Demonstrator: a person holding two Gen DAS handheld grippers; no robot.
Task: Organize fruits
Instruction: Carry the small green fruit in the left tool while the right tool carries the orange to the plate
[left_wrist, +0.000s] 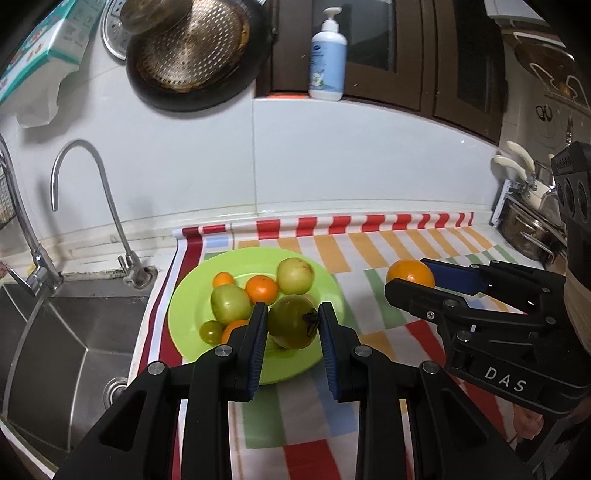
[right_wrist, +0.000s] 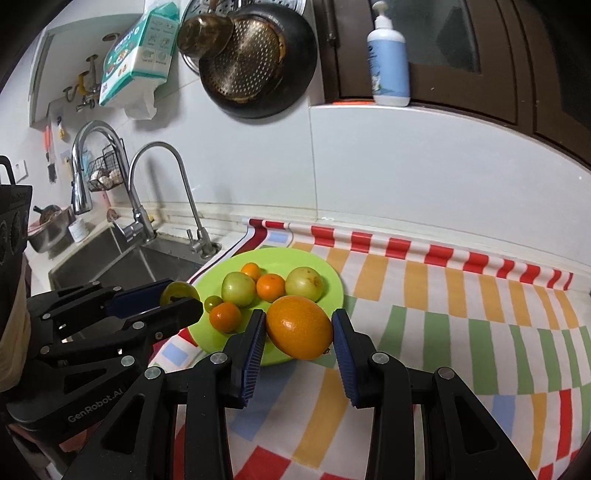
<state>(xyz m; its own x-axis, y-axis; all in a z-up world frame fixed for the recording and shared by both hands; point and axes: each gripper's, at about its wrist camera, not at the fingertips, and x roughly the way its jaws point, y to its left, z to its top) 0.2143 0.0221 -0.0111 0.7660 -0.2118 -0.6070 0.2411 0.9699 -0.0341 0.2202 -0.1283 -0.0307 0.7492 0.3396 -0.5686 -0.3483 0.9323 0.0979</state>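
My left tongs (left_wrist: 291, 325) clamp a green tomato (left_wrist: 291, 326), right tongs (right_wrist: 299, 328) clamp an orange (right_wrist: 299, 326); both hover over the green plate's (left_wrist: 184, 321) near rim, plate ahead-left, left tongs nearer.

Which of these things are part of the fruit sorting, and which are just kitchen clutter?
Part of the job:
green plate
fruits on the plate
green fruit in the left gripper
orange in the right gripper

Just lying about:
pan
soap bottle
taps
sink
striped cloth
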